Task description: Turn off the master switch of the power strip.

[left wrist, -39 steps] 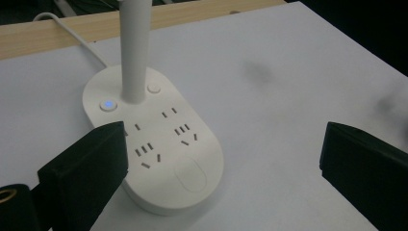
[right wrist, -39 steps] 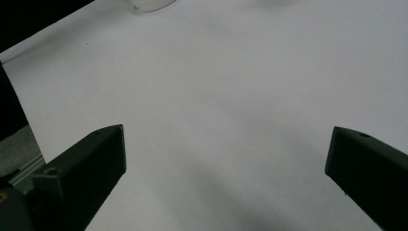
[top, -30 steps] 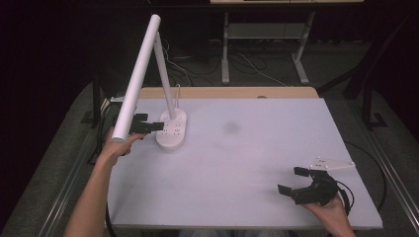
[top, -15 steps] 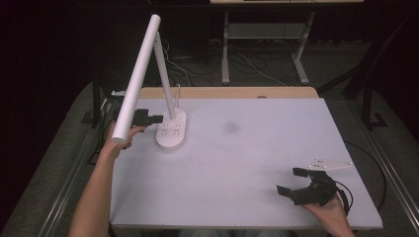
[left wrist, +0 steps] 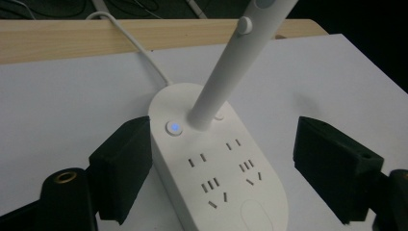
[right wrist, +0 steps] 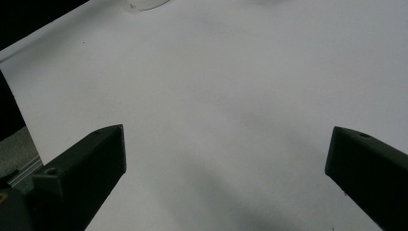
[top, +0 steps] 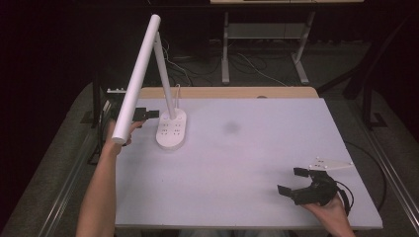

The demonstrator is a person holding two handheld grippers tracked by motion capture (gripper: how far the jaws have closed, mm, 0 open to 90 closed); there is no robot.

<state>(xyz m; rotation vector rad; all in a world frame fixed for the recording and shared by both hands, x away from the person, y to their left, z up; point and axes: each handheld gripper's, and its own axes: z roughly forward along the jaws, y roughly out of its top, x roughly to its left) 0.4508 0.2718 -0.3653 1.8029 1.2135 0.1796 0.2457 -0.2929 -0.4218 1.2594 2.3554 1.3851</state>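
Left gripper (left wrist: 221, 168) jaws straddle lamp base (left wrist: 226, 178)

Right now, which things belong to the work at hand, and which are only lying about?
In use:
- lamp, with its lit button
- left gripper, open around the lamp's base

Idle:
- right gripper, open over bare table
- lamp cord

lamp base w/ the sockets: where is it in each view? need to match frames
High view: lamp base sits upper left on the white table, beside the left gripper.
Left gripper view: centre, between the open jaws, blue-lit button at its top.
Right gripper view: a white curved edge at top, possibly the base.
Shared landmark: the white tabletop.
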